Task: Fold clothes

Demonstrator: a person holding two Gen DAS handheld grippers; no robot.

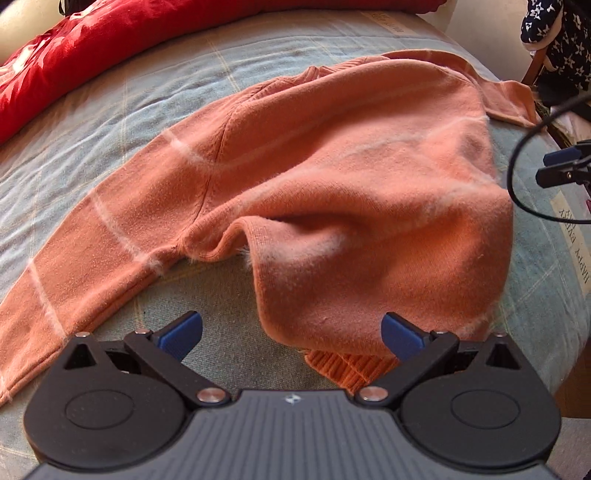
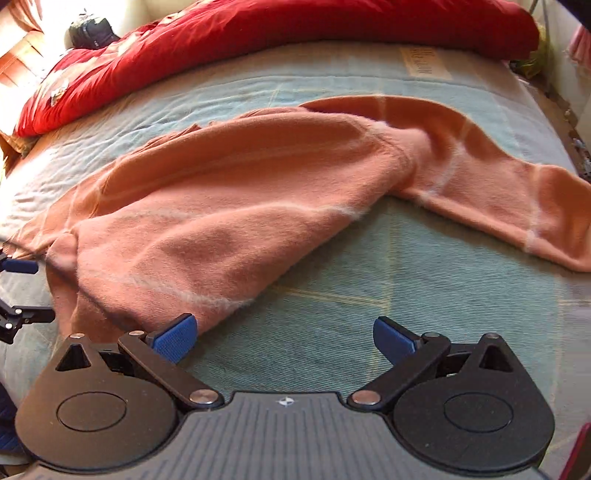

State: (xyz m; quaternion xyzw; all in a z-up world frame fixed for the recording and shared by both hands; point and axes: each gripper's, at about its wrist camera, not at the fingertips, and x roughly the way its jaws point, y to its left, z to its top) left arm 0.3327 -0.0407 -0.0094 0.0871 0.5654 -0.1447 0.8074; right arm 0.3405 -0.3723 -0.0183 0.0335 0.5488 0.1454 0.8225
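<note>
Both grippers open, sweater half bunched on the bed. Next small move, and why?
Probably ease the left hand-held gripper forward onto the orange sweater hem and close: the hem lies curled and lifted between its open fingers, while the right hand-held gripper mostly faces bare bedspread.

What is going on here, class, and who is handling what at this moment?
A person holding two grippers is folding an orange sweater spread on a bed. Its bottom part is already turned over, and both sleeves lie stretched out to the sides. The left gripper and the right gripper are both open at the sweater's near edge, gripping nothing. A red blanket lies along the far side.
</note>
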